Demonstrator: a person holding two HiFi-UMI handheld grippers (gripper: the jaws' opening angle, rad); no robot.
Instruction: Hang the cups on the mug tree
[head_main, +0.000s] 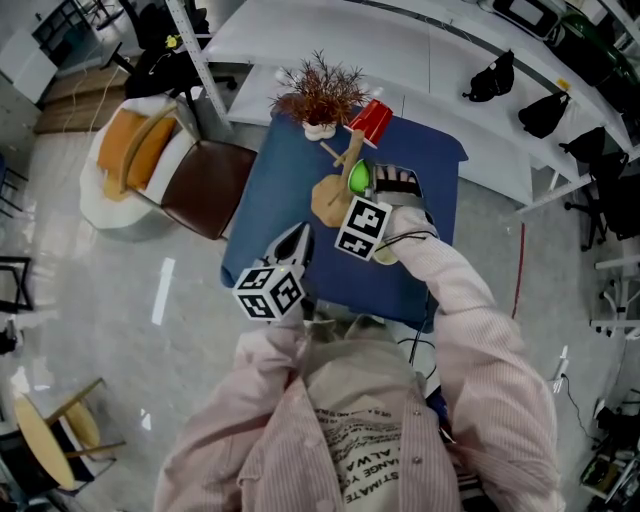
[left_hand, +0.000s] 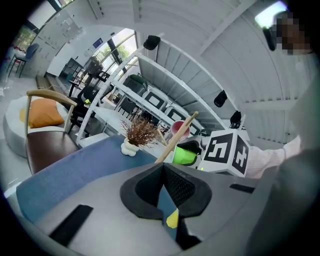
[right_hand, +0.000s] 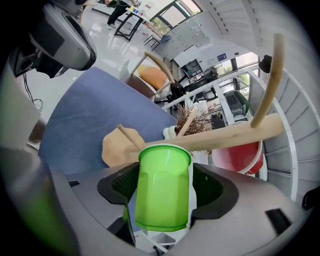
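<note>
1. Our right gripper (right_hand: 165, 181) stands wide, clamped on the green cup (right_hand: 161, 202), held up just beside a bare peg of the mug tree (right_hand: 225, 136).
2. Our left gripper (left_hand: 163, 172) is closed and empty, over the blue table (head_main: 290, 210).
3. The red cup (right_hand: 239, 154) already hangs. We judge only the green one remains.
</note>
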